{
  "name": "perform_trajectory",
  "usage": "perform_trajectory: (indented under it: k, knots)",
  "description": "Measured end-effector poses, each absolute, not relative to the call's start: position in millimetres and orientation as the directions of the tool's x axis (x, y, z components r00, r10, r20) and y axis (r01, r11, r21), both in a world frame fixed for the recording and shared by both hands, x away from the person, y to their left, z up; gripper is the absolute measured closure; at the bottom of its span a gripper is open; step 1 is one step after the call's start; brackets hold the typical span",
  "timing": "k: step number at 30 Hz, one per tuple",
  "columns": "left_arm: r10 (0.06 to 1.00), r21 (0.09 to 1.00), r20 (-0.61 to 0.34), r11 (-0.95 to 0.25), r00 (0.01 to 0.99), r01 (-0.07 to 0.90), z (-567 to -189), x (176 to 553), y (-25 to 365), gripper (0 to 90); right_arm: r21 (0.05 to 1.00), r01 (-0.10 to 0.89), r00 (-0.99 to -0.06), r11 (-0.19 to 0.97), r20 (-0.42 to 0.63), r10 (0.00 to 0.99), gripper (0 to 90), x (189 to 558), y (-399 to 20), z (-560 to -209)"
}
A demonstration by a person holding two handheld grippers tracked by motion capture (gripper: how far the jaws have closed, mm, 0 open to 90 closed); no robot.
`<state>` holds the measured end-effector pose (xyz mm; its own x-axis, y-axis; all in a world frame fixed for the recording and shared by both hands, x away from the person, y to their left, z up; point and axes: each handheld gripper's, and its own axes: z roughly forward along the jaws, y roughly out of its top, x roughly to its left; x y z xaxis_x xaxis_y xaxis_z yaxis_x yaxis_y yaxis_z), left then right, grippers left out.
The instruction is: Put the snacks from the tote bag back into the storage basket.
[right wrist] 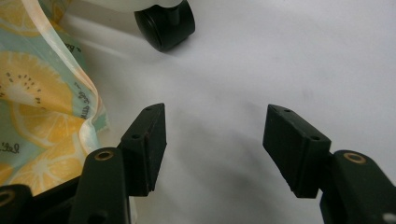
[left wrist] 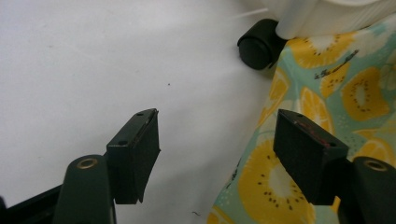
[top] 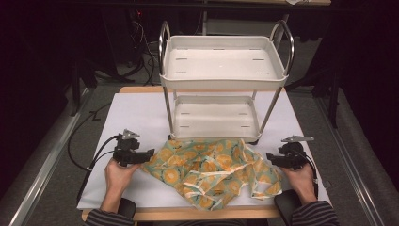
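Two open grippers flank a crumpled fruit-print cloth [top: 214, 172].
Left gripper [top: 149, 153] and right gripper [top: 269, 156], jaws apart, hold nothing; closing now might pinch several bunched layers.

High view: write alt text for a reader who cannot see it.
A crumpled fruit-print cloth lies on a white table before a small two-tier white cart. A person's hands hold the open left gripper and the right gripper at its two ends.
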<state>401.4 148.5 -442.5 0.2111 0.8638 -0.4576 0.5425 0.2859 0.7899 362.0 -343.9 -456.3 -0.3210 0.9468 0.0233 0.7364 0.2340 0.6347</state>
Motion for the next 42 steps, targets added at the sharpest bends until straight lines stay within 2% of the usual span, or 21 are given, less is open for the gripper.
perform_trajectory:
  k: [6, 10, 13, 22, 26, 35, 42]
  knots:
    - [0.883, 0.811, -0.406, 0.228, 0.236, 0.539, -438, 395, 138, 29.5, 0.623, 0.745, -0.324, 0.238, 0.026, 0.946, 40.2, 363, -343, -458]
    - [0.872, 0.813, -0.413, 0.223, 0.262, 0.538, -433, 392, 132, 28.6, 0.617, 0.749, -0.326, 0.241, 0.027, 0.945, 40.2, 364, -344, -459]
    - [0.833, 0.791, -0.475, 0.262, 0.284, 0.553, -425, 393, 129, 28.4, 0.626, 0.745, -0.325, 0.231, 0.038, 0.945, 40.3, 364, -344, -459]
    - [0.815, 0.811, -0.466, 0.237, 0.345, 0.535, -410, 383, 119, 27.5, 0.651, 0.707, -0.343, 0.275, -0.024, 0.939, 42.1, 363, -336, -455]
    - [0.787, 0.803, -0.491, 0.243, 0.373, 0.544, -404, 374, 111, 27.5, 0.656, 0.707, -0.334, 0.263, -0.018, 0.942, 42.3, 359, -337, -453]
    - [0.789, 0.798, -0.468, 0.184, 0.398, 0.573, -408, 373, 99, 27.5, 0.648, 0.720, -0.324, 0.250, -0.005, 0.946, 42.9, 363, -340, -455]
    - [0.766, 0.793, -0.482, 0.175, 0.425, 0.584, -403, 363, 89, 28.3, 0.659, 0.716, -0.328, 0.232, 0.023, 0.944, 50.3, 361, -342, -453]
